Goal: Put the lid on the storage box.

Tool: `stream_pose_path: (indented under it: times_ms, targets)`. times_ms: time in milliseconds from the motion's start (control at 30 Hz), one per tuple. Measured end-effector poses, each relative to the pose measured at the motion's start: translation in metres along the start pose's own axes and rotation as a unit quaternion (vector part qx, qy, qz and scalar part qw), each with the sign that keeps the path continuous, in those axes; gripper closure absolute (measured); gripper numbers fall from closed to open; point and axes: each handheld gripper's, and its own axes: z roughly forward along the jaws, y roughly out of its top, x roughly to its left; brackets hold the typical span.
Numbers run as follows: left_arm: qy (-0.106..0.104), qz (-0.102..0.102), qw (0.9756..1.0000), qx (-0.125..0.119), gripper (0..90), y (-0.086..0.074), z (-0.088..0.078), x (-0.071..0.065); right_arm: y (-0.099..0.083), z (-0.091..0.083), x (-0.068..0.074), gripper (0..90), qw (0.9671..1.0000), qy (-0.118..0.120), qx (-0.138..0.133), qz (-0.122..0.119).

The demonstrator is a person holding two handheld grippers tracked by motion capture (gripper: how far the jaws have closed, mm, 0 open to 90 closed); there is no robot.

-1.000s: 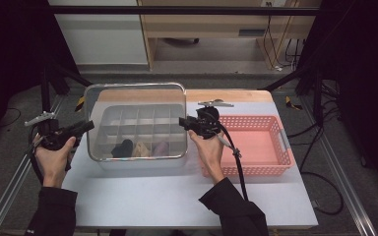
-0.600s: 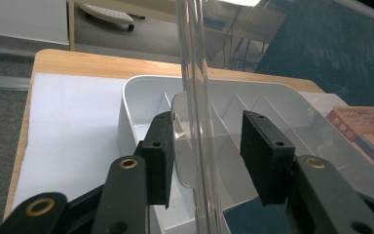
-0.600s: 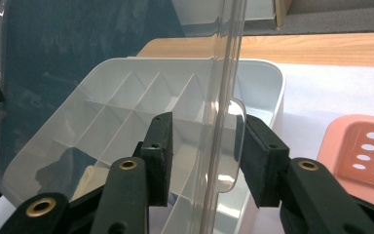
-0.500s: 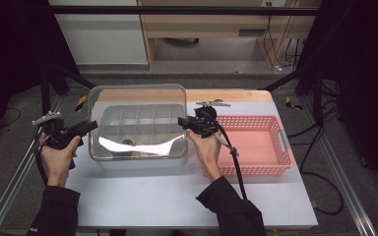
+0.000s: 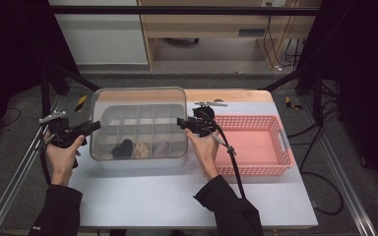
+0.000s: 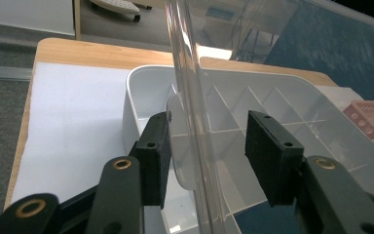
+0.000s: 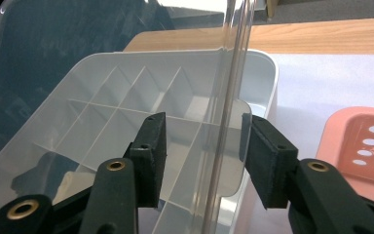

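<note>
A clear plastic lid (image 5: 138, 98) lies over a white divided box (image 5: 142, 118); its far edge looks raised above the box. In the front compartments sit a black item (image 5: 123, 147), a beige one (image 5: 141, 150) and a purple one (image 5: 160, 146). My left gripper (image 5: 92, 127) is at the lid's left edge and my right gripper (image 5: 181, 122) at its right edge. Both pairs of jaws have just been opening. In the left gripper view, the lid's edge (image 6: 190, 122) stands between my left gripper's (image 6: 209, 161) pads with gaps. The right gripper (image 7: 209, 158) likewise straddles the lid's edge (image 7: 229, 122), open.
A pink perforated basket (image 5: 275, 147) stands right of the box, close behind my right hand. The white mat (image 5: 152, 196) spreads toward the near edge. A metal rail (image 5: 15, 177) runs along the table's left side, and cables trail from the right gripper.
A bright glare on the lid's front half a second ago is gone, so the lid has shifted its tilt slightly. Both hands have stayed in place.
</note>
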Motion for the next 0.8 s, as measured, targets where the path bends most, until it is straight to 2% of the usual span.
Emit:
stream_pose_path:
  times_ms: [533,800]
  targets:
    - [0.006,-0.002,0.9997,0.022,47.7,-0.003,0.013,0.001,-0.003,0.015,0.000,44.6,0.9995,-0.030,0.005,-0.003]
    - [0.006,-0.010,0.9994,0.033,46.5,-0.004,0.019,0.004,-0.004,0.021,-0.002,42.7,0.9992,-0.036,0.014,0.004]
